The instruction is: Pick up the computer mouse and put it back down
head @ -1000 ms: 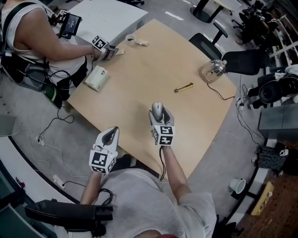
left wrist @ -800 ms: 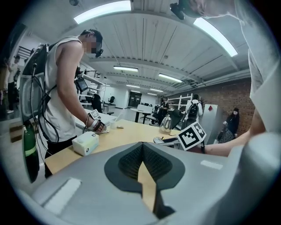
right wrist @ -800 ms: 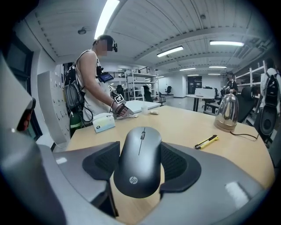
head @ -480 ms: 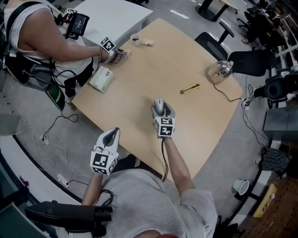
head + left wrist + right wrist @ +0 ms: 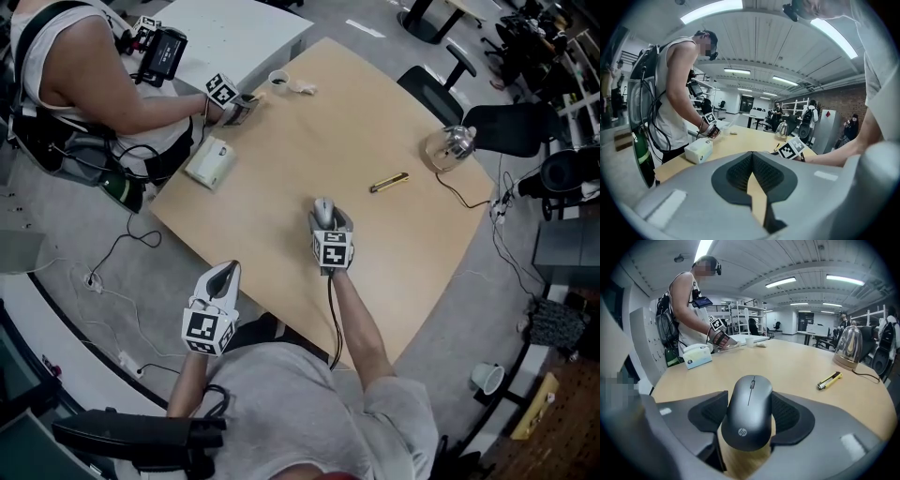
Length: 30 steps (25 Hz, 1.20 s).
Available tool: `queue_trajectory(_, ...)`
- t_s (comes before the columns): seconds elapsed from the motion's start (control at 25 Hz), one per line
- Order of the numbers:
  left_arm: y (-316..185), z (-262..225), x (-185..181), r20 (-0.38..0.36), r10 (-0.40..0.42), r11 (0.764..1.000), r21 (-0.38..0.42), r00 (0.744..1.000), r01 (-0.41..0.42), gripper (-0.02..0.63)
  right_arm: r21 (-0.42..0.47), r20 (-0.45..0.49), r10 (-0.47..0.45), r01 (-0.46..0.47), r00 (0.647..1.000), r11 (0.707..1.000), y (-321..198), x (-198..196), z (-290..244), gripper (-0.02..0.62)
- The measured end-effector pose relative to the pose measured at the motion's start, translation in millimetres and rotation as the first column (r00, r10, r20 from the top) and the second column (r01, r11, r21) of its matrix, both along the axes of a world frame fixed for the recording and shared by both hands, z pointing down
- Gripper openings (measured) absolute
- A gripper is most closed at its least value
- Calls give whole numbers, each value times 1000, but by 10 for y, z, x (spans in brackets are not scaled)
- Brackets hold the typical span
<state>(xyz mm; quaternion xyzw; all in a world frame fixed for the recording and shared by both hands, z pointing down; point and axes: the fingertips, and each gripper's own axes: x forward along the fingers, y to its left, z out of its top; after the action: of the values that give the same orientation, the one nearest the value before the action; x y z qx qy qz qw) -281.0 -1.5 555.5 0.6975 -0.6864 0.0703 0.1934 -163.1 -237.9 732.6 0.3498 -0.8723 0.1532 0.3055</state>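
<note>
R gripper (image 5: 749, 420): jaws wide apart, clamped on the mouse (image 5: 750, 408). Pads sit on both flanks. Butt end w/ logo faces my cam, nose points away across the counter (image 5: 281, 173). Gripper is tilted nose-down.

Head view: mouse is in the jaws over the near-middle of the counter, a bit in from the near edge. Can't tell if its underside touches the wood or hangs just above it.

L gripper (image 5: 223, 274): jaws closed, tips meeting, nothing between them. It's just off the counter's near edge on my left, over the floor, well apart from the mouse. Its cam looks level across the counter top.

Rest of the counter:
- Yellow cutter (image 5: 389, 182) lies flat, beyond and right of the mouse, apart from it.
- Kettle (image 5: 448, 145) stands upright near the right edge, w/ its cord running off that edge.
- Box (image 5: 210, 161) sits at the left edge.
- Cup (image 5: 277, 79) is near the far corner, w/ a small white scrap just beside it.

2nd person (image 5: 80, 75) stands at the far left. Their marker-cube gripper (image 5: 232, 101) is at the counter edge, between box and cup. Can't make out its jaws.
</note>
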Motion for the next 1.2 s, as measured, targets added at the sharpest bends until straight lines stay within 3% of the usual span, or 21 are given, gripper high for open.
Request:
queue_trajectory(0.84, 227, 149, -119, -10, -49, 999, -14, 999, 49, 20, -66, -86, 2, -8, 996, 998, -49, -8, 458, 295)
queue_trajectory(1.2, 38, -56, -332, -13, -55, 998, -20, 998, 55, 20, -114, -80, 17, -26, 997, 993, -269, -180, 342, 298)
